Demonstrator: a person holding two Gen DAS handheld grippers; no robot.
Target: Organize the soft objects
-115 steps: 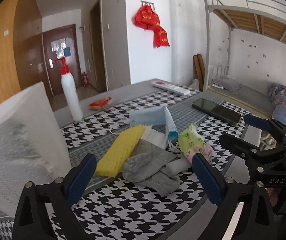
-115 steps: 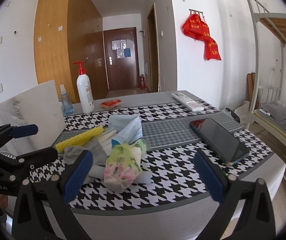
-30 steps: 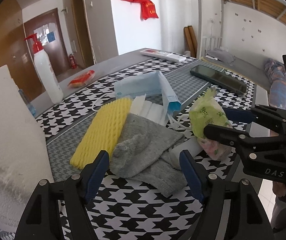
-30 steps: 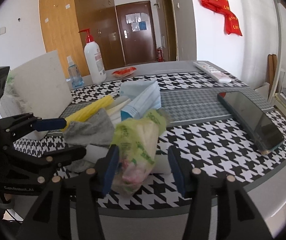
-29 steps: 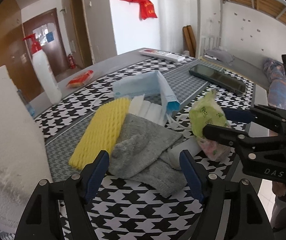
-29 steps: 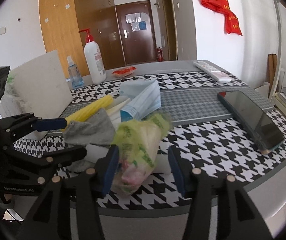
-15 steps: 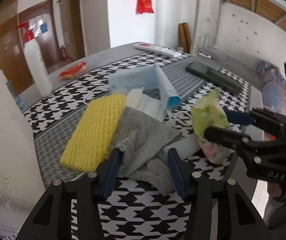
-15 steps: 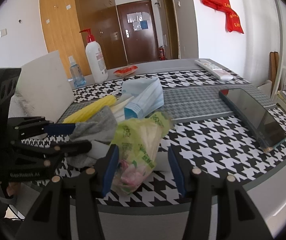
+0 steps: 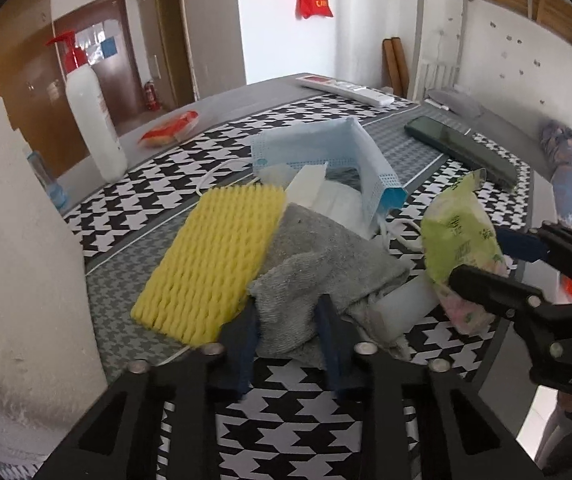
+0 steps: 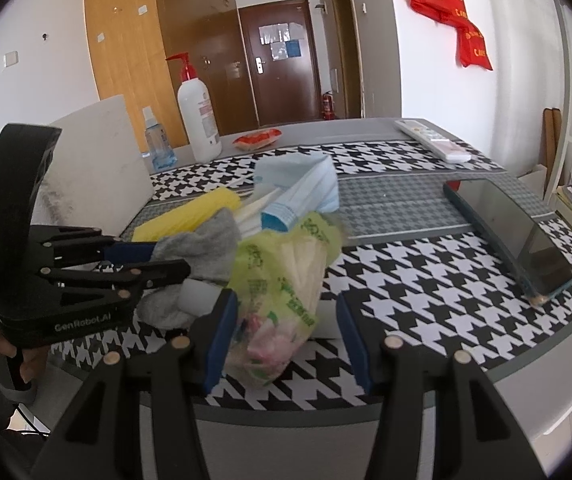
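A pile of soft things lies on the houndstooth cloth: a grey sock [image 9: 318, 272], a yellow foam net [image 9: 213, 264], a blue face mask [image 9: 326, 148] and a green tissue pack [image 9: 458, 236]. My left gripper [image 9: 288, 328] is shut on the near end of the grey sock; it also shows in the right wrist view [image 10: 153, 260]. My right gripper [image 10: 286, 336] stands around the green tissue pack [image 10: 281, 288] with its blue pads [image 10: 221, 332] apart, the left one touching it, the right one clear. It also shows in the left wrist view [image 9: 498, 264].
A white foam board [image 9: 17, 248] stands at the left. A pump bottle [image 10: 197, 120], a small spray bottle [image 10: 157, 140] and a red packet [image 10: 257, 138] are at the back. A phone [image 10: 514, 232] and a remote [image 10: 430, 138] lie at the right. The table edge [image 10: 366, 404] is near.
My left gripper has moved in and closed on the grey sock. My right gripper has narrowed around the tissue pack and stayed there.
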